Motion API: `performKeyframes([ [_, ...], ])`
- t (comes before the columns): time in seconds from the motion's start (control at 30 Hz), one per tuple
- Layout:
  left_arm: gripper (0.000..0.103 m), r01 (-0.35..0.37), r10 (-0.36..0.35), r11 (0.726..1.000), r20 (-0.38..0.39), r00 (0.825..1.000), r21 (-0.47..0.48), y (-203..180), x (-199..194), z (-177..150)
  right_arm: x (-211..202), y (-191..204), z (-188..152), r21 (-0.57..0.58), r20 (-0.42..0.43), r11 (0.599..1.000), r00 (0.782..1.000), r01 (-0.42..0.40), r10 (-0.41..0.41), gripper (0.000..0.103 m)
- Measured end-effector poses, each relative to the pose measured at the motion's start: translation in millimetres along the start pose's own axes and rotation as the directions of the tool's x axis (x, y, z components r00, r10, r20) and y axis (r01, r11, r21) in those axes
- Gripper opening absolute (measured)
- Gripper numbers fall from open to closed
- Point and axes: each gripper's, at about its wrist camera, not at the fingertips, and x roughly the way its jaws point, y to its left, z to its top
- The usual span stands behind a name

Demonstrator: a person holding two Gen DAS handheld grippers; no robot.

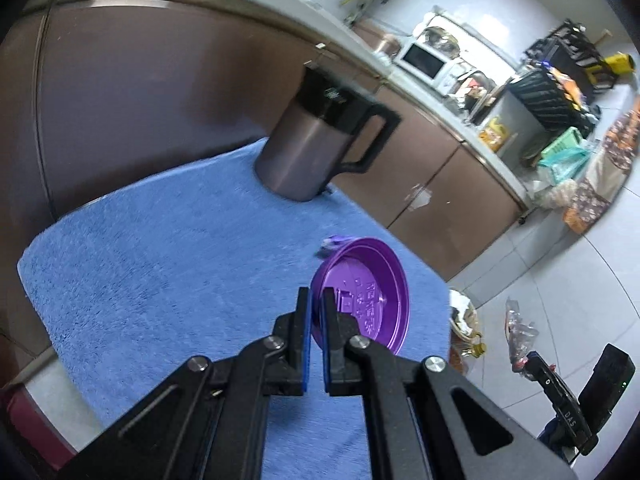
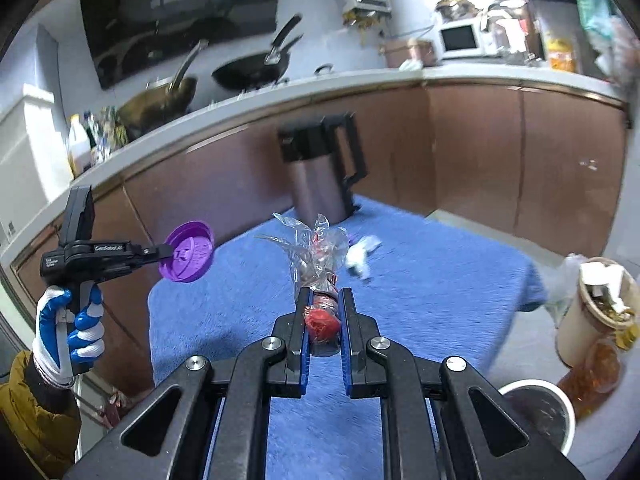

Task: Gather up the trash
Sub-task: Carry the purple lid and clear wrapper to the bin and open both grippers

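**op_a:** Grippers check pls, what have I got rn?

**op_b:** Your left gripper (image 1: 316,300) is clamped on the rim of the purple lid (image 1: 366,300), held up above the blue towel (image 1: 160,248). Your right gripper (image 2: 323,300) is pinched on a clear plastic wrapper (image 2: 318,250) w/ smth red inside (can't tell what). Crumpled white scrap (image 2: 362,256) lies on the towel near the grey jug (image 2: 320,176). Trash cup (image 2: 596,312) sits off to your right, full of scraps.
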Motion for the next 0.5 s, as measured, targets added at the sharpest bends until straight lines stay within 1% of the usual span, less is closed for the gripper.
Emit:
performKeyframes([
  [0.13,0.004,0.046,-0.047,0.997,0.022,0.999,0.067,-40,-15,-2,-45,-20,-4,0.021,0.056,0.997,0.995,0.079,-0.08,0.012],
  [0.23,0.004,0.089,-0.091,0.988,0.01,0.996,0.123,-74,-14,-6,-74,-43,-9,0.062,0.088,0.987,0.984,0.151,-0.156,0.012],
  [0.37,0.004,0.153,-0.148,0.969,-0.042,0.988,0.195,-122,5,-18,-102,-78,-23,0.141,0.097,0.962,0.964,0.232,-0.247,0.012],
  [0.5,0.004,0.219,-0.188,0.938,-0.136,0.973,0.268,-177,40,-41,-113,-121,-42,0.221,0.058,0.922,0.94,0.317,-0.337,0.012],
])
